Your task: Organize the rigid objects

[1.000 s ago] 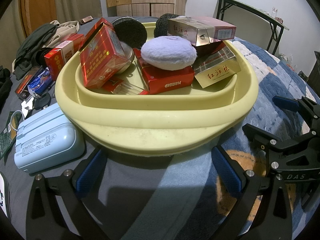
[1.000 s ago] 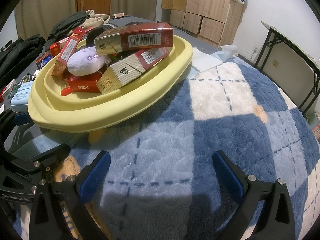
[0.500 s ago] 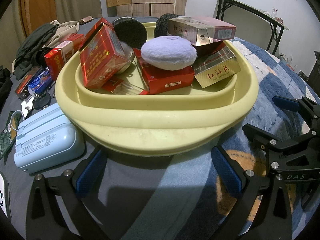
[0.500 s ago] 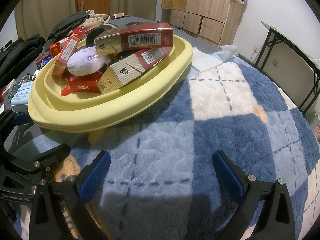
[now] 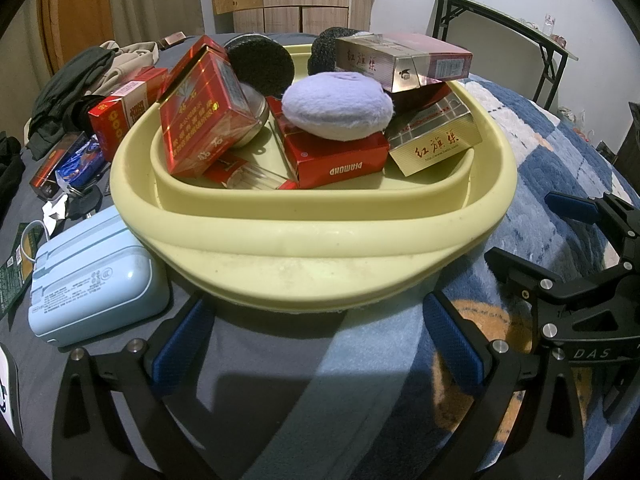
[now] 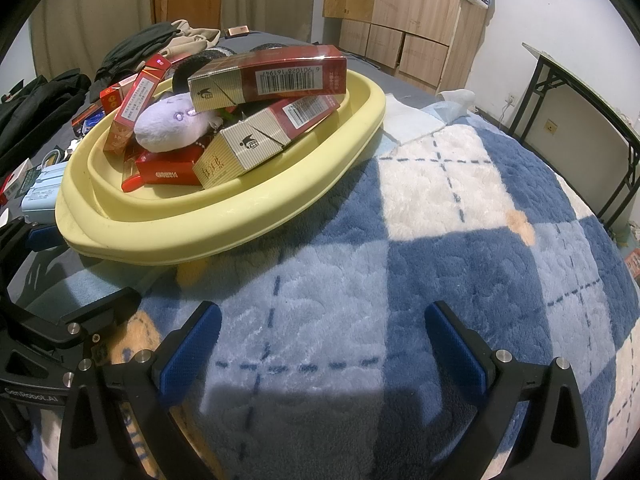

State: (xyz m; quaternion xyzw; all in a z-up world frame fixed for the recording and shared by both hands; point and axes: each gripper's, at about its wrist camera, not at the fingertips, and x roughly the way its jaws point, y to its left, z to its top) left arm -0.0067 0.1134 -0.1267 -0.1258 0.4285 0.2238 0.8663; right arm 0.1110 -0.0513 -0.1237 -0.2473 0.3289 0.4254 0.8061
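A pale yellow basin (image 5: pixel 320 240) (image 6: pixel 224 216) sits on the bed, filled with red cartons (image 5: pixel 204 116), a red Diamond box (image 5: pixel 340 160), gold and red cartons (image 5: pixel 400 60) (image 6: pixel 268 76), a lilac puff (image 5: pixel 336 104) (image 6: pixel 172 124) and black round pads (image 5: pixel 260 64). My left gripper (image 5: pixel 316 340) is open and empty just in front of the basin's near rim. My right gripper (image 6: pixel 320 344) is open and empty over the blue checked blanket (image 6: pixel 460 240), to the right of the basin; it also shows in the left wrist view (image 5: pixel 580 280).
A light blue power bank (image 5: pixel 96 280) lies left of the basin. A red box (image 5: pixel 124 112), small packets (image 5: pixel 68 168), keys and dark clothes (image 5: pixel 76 88) lie further left. A black-framed table (image 6: pixel 580 92) stands at the right; wooden cabinets (image 6: pixel 404 12) stand behind.
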